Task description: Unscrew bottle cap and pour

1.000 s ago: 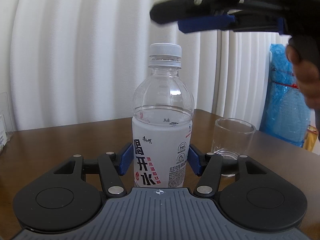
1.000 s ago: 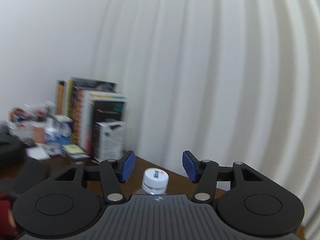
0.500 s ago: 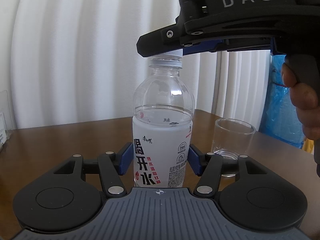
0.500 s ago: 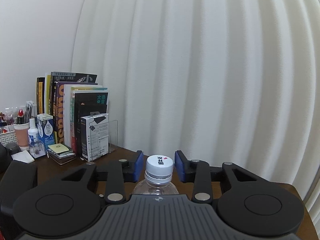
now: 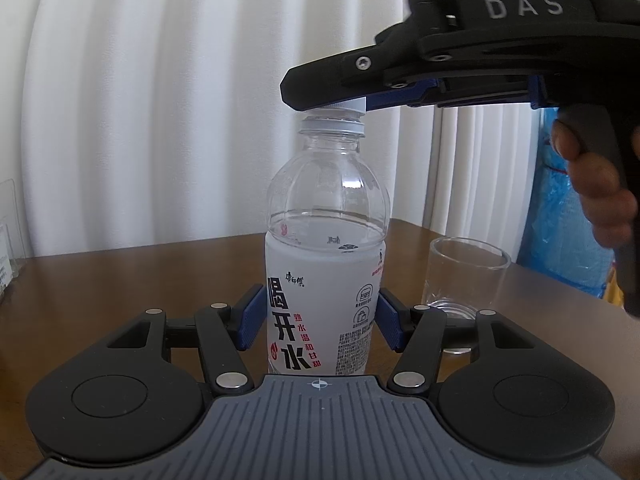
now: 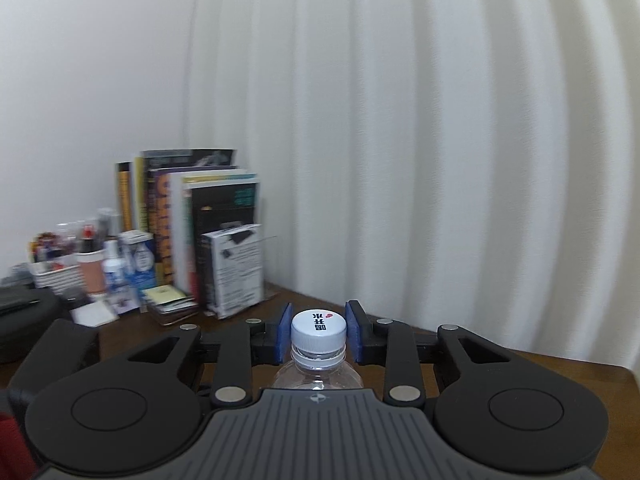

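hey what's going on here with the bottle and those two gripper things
A person is opening a water bottle on the wooden table. The left gripper clamps its labelled body, and the right gripper is closed around the white cap, which is on the neck. An empty glass stands beside it.

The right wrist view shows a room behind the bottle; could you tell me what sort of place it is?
Probably a home desk or study corner: upright paperback books, a white stationery basket, a brown wooden tabletop.

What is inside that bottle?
The bottle shows a clear liquid line just above its label; above that it looks empty. The label covers the liquid lower down.
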The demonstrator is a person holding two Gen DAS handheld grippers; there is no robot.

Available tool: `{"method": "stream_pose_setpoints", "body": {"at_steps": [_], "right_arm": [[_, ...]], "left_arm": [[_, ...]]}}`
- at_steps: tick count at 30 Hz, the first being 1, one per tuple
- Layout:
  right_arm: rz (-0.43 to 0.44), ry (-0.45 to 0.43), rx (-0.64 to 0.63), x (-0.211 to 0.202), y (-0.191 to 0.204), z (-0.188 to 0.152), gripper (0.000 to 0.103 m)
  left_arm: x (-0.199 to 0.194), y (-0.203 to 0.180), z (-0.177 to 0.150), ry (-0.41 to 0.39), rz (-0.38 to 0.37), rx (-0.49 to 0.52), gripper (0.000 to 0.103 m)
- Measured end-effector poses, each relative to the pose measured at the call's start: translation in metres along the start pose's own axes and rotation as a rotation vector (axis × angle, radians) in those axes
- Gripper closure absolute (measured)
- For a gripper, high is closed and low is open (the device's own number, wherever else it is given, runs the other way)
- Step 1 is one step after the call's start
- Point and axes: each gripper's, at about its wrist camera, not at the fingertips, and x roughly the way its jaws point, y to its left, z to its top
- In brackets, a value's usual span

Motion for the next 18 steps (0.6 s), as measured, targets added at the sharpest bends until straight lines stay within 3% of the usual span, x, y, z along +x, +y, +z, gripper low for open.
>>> {"method": "stream_pose_setpoints", "body": {"at_steps": [4,14,18], "right_arm": [[0.12,0.019,-0.026,-0.001,-0.019,0.005,0.071],[0.301,0.063,-0.171,0.009,-0.032,0.019,0.071],[0.365,0.069,-0.154,0.013,-0.041,0.022,0.071]], "left_arm": [[-0.001,0.0,0.001,0.001,-0.001,0.002,0.044],[-0.002,0.002,0.001,0.002,-0.001,0.004,0.044],[-0.004,0.003,0.003,0.003,-0.001,0.002,0.044]]}}
